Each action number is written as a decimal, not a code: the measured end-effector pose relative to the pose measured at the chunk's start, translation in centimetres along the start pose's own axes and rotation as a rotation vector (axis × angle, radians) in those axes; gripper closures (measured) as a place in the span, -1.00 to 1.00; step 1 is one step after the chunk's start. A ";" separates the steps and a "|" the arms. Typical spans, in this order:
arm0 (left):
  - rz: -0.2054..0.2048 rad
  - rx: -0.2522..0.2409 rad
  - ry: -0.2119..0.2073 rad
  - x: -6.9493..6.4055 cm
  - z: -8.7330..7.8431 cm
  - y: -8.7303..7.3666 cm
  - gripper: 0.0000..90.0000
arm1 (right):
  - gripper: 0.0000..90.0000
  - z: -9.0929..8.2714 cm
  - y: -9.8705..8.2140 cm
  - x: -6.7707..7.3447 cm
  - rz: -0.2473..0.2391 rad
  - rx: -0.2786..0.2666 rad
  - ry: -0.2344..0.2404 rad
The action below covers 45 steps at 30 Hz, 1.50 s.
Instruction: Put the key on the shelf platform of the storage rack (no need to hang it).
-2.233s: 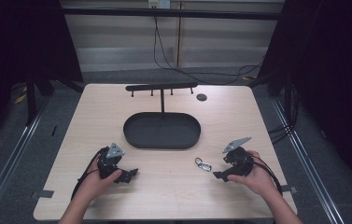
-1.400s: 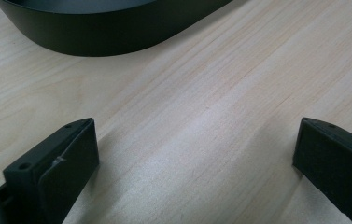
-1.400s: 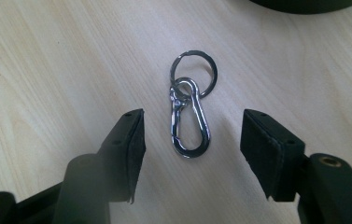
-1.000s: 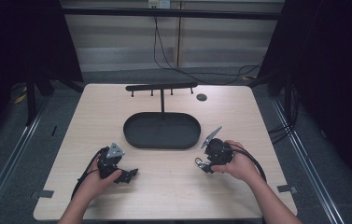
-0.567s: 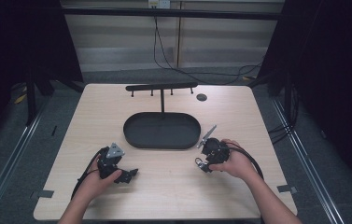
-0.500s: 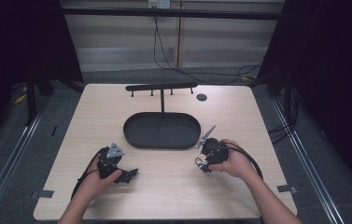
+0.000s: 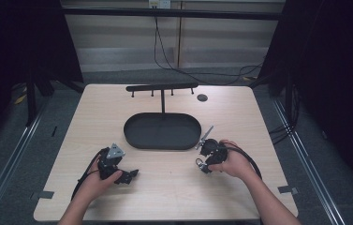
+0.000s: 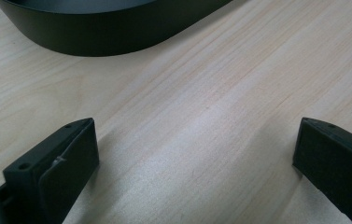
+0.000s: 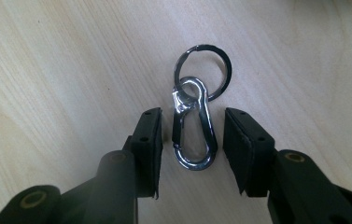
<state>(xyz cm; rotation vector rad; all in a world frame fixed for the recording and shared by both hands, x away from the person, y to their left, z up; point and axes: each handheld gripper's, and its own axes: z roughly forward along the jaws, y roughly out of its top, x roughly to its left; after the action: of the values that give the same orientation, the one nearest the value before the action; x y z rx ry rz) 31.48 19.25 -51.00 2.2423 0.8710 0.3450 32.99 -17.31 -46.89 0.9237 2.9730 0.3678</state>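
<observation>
The right tool (image 9: 192,140) straddles a carabiner (image 9: 193,126) lying flat on the table (image 9: 61,70), jaws narrowed but not touching. Closing could skid the thin clip aside. The left tool (image 8: 192,158) rests wide.

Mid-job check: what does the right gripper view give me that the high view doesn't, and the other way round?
Right gripper view: the silver carabiner lies flat between the open jaws, untouched, its dark split ring beyond them. High view: the black oval tray, the hook rack behind it, the left gripper resting open, and the right gripper low over the clip. Both: the wooden table.
</observation>
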 end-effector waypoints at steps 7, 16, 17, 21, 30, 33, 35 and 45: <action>0.000 0.000 0.000 0.0 0.0 0.0 -1.00 | 0.47 0.0 0.2 0.2 -0.013 0.024 -0.019; 0.000 0.000 0.000 0.0 0.0 0.0 -1.00 | 0.53 0.0 0.4 0.3 -0.014 0.043 -0.025; 0.000 0.000 0.000 0.0 0.0 0.0 -1.00 | 0.53 0.0 0.5 0.3 -0.013 0.045 -0.025; 0.000 0.000 0.000 0.0 0.0 0.0 -1.00 | 0.53 0.0 0.5 0.2 -0.005 0.049 -0.015; 0.000 0.000 0.000 0.0 0.0 0.0 -1.00 | 0.54 -1.2 0.4 -0.2 0.017 0.036 -0.013; 0.000 0.000 0.000 0.0 0.0 0.0 -1.00 | 0.54 -1.6 0.5 -0.2 0.031 0.036 -0.002; 0.000 0.001 0.000 0.0 0.0 0.0 -1.00 | 0.54 -1.9 0.6 -0.3 0.035 0.043 0.000; 0.000 0.000 0.000 0.0 0.0 0.0 -1.00 | 0.54 -3.3 1.2 -0.3 0.040 0.040 0.002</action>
<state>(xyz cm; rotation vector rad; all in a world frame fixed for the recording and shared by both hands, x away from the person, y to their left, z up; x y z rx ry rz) 31.48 19.26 -51.00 2.2425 0.8708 0.3452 33.62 -17.25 -43.44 0.9882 2.9785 0.3109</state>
